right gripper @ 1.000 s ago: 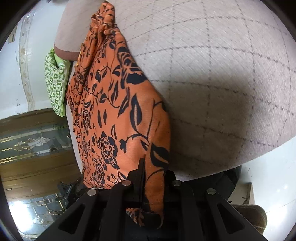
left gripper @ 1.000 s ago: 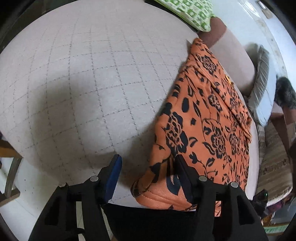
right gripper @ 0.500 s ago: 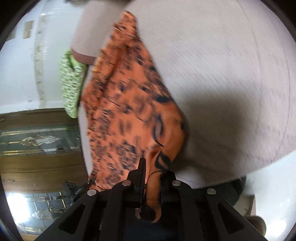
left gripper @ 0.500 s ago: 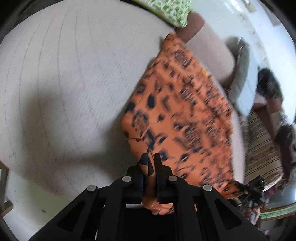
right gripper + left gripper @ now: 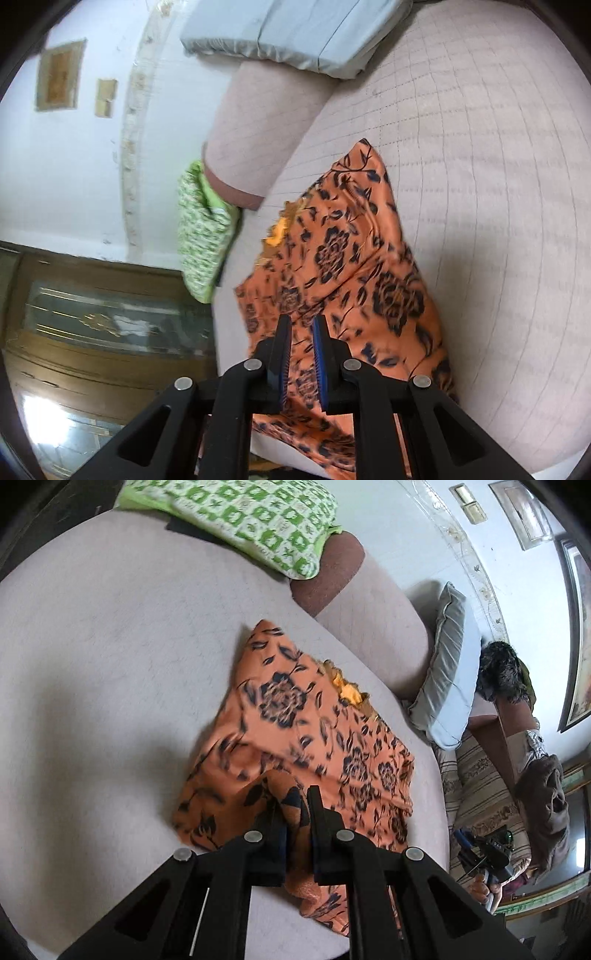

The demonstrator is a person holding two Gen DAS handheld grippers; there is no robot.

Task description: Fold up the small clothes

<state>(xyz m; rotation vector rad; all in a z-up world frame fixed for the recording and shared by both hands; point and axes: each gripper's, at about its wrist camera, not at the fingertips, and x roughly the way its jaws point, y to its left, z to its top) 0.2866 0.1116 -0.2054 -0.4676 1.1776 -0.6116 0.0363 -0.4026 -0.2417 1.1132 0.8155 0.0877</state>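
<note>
An orange garment with a black flower print (image 5: pixel 295 709) lies on the beige quilted sofa seat (image 5: pixel 110 664), its near part doubled over onto the far part. My left gripper (image 5: pixel 295 805) is shut on a bunched fold of the near edge, and cloth hangs below the fingers. In the right wrist view the garment (image 5: pixel 351 258) spreads under and beyond my right gripper (image 5: pixel 303 325). Its jaws are opening: a narrow gap shows between the blue pads (image 5: pixel 319 354), with no cloth pinched in it.
A green checked pillow (image 5: pixel 251 520) rests on the brown-trimmed sofa back. A grey cushion (image 5: pixel 447 672) leans at the far right end. The seat (image 5: pixel 498 184) stretches wide to the right of the garment. A wooden cabinet with glass doors (image 5: pixel 92 325) stands beyond the sofa.
My left gripper closed on the garment's near edge. Both grippers rose and carried that edge forward over the garment. The right jaws, clamped on cloth before, now stand slightly apart.
</note>
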